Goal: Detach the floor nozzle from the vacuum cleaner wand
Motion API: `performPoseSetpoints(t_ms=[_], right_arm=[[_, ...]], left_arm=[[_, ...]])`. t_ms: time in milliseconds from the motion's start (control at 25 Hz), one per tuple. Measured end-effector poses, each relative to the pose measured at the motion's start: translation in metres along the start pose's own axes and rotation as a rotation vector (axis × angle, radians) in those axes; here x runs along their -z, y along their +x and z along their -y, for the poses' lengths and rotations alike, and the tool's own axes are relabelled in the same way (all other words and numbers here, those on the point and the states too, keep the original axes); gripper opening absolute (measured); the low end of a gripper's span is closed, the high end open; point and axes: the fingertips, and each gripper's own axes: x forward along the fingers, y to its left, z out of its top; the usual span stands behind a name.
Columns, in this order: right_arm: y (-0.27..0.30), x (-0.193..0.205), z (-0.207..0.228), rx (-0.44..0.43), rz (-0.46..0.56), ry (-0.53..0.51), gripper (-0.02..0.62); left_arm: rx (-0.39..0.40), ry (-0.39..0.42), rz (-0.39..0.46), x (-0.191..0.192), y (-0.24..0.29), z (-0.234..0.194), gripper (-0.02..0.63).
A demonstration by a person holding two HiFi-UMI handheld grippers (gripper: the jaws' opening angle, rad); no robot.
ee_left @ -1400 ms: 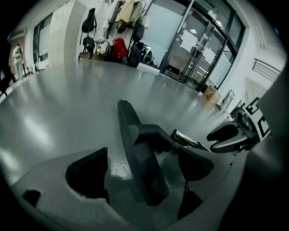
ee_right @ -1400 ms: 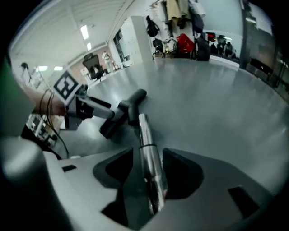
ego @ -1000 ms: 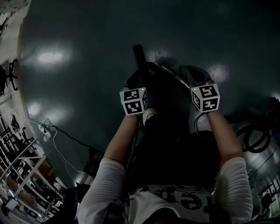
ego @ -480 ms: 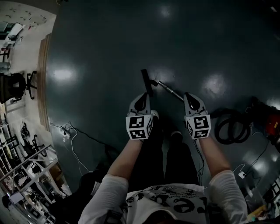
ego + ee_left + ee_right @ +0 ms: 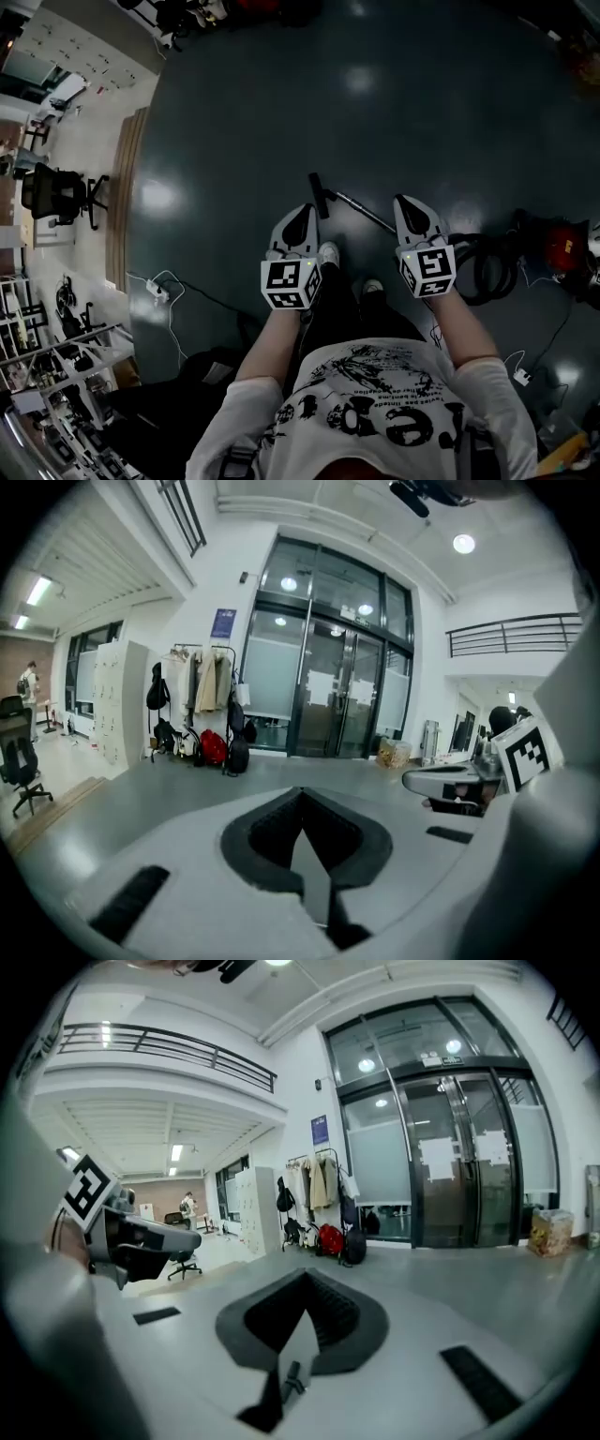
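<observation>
Wand point(image 5: 361, 208), nozzle point(image 5: 319, 195) seemingly attached, lies below closed left gripper point(image 5: 302, 214) and right gripper point(image 5: 409, 208).

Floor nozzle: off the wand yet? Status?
Done: nothing certain. In the head view the floor nozzle lies at the end of the wand on the floor; too small to tell whether joined. In hand: nothing; left gripper and right gripper are shut and empty, well above it. Left: check the joint, separate if needed.

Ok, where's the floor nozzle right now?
In the head view, the floor nozzle lies on the dark floor ahead of the person's shoes, just right of the tip of the left gripper.
</observation>
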Motion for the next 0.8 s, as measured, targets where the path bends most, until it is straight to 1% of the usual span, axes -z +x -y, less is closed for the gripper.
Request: performPoseSetpoints(t_ms=[40, 120, 160, 240, 360, 560, 680, 800], right_arm=[[-0.014, -0.009, -0.002, -0.008, 0.023, -0.012, 0.002], [-0.038, -0.022, -0.011, -0.029, 0.056, -0.039, 0.002], [-0.05, -0.026, -0.016, -0.04, 0.065, -0.052, 0.002], [-0.07, -0.032, -0.024, -0.057, 0.073, -0.074, 0.002], [-0.09, -0.04, -0.033, -0.061, 0.085, -0.084, 0.002], [-0.114, -0.043, -0.058, -0.056, 0.089, -0.052, 0.002], [-0.119, -0.047, -0.074, -0.05, 0.087, -0.048, 0.002], [-0.128, -0.052, -0.09, -0.032, 0.105, -0.056, 0.002]], left_arm=[[-0.004, 0.012, 0.04, -0.012, -0.014, 0.01, 0.005], [-0.023, 0.064, 0.113, -0.028, -0.041, 0.025, 0.004], [-0.035, 0.086, 0.13, -0.031, -0.054, 0.032, 0.005], [-0.05, 0.1, 0.145, -0.034, -0.074, 0.045, 0.005], [-0.067, 0.098, 0.163, -0.041, -0.096, 0.051, 0.004], [-0.075, 0.063, 0.186, -0.047, -0.134, 0.044, 0.004], [-0.091, 0.064, 0.215, -0.056, -0.157, 0.036, 0.005], [-0.083, 0.054, 0.226, -0.058, -0.178, 0.034, 0.004]])
